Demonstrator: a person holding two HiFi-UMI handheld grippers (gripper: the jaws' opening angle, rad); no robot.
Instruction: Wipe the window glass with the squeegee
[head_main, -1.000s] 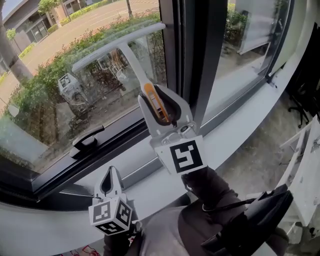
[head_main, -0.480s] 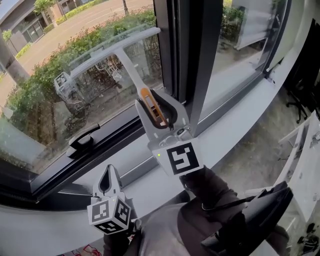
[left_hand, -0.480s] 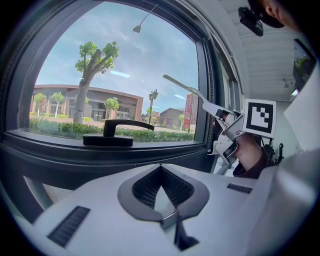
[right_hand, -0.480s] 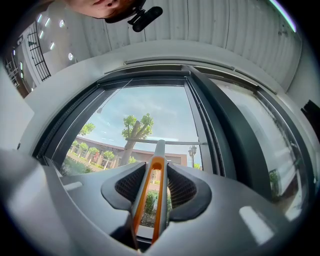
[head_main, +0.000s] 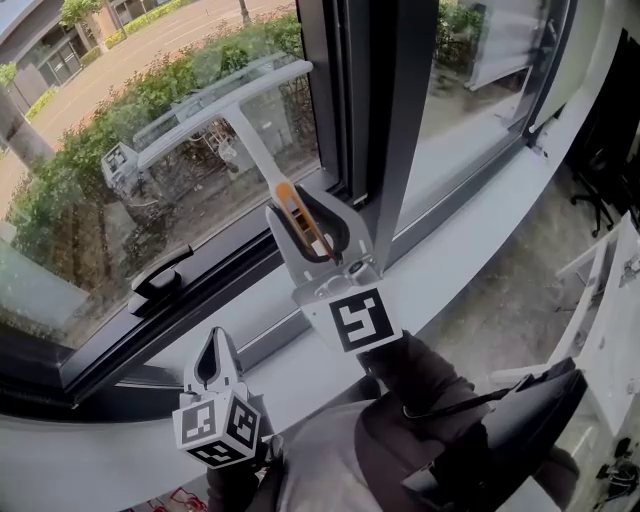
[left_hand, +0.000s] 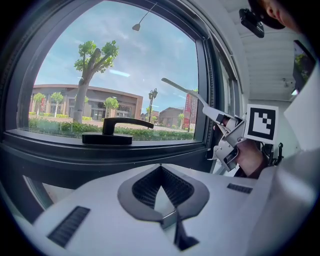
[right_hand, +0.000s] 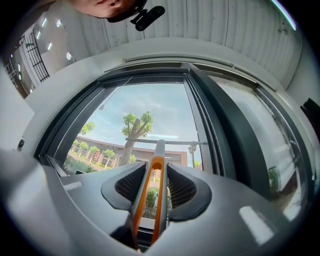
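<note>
Long white flat window sill (head_main: 470, 235) runs diag., lower left to upper right. Dark metal window frame (head_main: 150, 335) stands along its far edge, bottom rail touching sill the whole visible length. Frame's thick vertical post (head_main: 385, 120) rises approx. mid-run. Grey floor (head_main: 500, 320) shows below sill's near edge, right side.

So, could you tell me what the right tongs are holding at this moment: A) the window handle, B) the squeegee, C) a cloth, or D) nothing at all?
B: the right tongs are shut on the orange-and-grey handle of the squeegee, which runs between them.
</note>
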